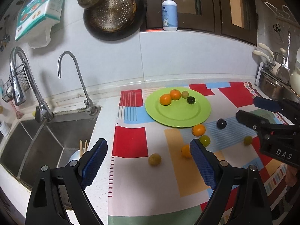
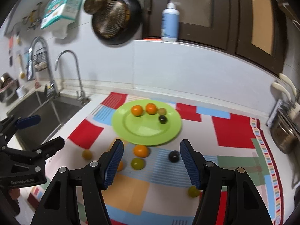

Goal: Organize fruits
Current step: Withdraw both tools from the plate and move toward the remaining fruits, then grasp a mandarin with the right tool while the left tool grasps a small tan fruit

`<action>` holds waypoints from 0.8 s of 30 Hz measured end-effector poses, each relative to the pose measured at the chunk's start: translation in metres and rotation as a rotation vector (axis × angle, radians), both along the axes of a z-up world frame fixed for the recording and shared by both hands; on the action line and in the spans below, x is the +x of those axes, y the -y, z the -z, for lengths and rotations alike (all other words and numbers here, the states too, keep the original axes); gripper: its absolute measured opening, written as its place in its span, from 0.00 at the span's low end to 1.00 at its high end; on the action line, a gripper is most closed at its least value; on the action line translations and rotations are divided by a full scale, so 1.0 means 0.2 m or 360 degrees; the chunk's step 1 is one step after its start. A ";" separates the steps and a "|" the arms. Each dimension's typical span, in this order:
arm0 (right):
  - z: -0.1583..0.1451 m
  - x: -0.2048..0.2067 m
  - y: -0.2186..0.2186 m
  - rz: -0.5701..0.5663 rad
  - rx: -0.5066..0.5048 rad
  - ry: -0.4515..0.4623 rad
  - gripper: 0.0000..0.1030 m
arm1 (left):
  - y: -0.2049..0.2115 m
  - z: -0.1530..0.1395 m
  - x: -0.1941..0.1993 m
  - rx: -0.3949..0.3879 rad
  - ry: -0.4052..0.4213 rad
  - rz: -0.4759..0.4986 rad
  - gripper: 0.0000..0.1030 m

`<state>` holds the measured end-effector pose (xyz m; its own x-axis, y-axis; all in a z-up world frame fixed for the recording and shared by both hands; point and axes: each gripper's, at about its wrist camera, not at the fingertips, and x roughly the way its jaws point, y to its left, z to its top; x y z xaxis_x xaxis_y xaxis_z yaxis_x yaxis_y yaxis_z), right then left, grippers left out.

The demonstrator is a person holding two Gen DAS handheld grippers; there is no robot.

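Both claws are hovering spread and empty over the desk. Left claw (image 1: 148,161) is sitting above the near-left part of the patterned mat (image 1: 129,187), likely lining up on the yellowish fruit (image 1: 154,159) lying between its fingers' line of sight. Right claw (image 2: 151,164) is hanging just short of the green plate (image 2: 146,133), framing an orange (image 2: 140,151), a green fruit (image 2: 137,163) and a dark plum (image 2: 173,156) on the mat. Plate is resting toward the back edge of the desk, already carrying two oranges (image 1: 169,97), a pale fruit (image 1: 184,94) and a dark one (image 1: 191,100), so it is probably serving as the collecting spot. Six fruits are lying loose on the mat near the plate's front rim, one green one (image 2: 193,191) close to the near-right edge. Task looks roughly under halfway.
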<state>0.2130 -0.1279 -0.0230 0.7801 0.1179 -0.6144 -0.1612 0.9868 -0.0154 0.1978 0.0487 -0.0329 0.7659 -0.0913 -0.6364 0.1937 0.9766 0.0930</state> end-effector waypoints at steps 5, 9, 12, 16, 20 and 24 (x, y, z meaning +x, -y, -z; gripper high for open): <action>0.06 0.00 -0.06 -0.0095 -0.0017 -0.0017 0.61 | -0.02 0.04 -0.01 0.0032 0.0037 0.0039 0.87; 0.12 0.01 -0.10 -0.0167 -0.0036 -0.0047 0.61 | -0.02 0.08 0.00 0.0052 0.0040 0.0087 0.85; 0.16 0.02 -0.13 -0.0224 -0.0067 -0.0056 0.61 | -0.01 0.12 0.01 0.0080 0.0026 0.0117 0.83; 0.22 0.05 -0.16 -0.0299 -0.0077 -0.0093 0.61 | 0.00 0.18 0.05 0.0101 -0.0016 0.0163 0.79; 0.28 0.09 -0.19 -0.0369 -0.0103 -0.0132 0.61 | 0.00 0.25 0.12 0.0121 -0.0106 0.0205 0.68; 0.34 0.14 -0.23 -0.0455 -0.0138 -0.0168 0.60 | 0.01 0.32 0.17 0.0114 -0.0185 0.0246 0.65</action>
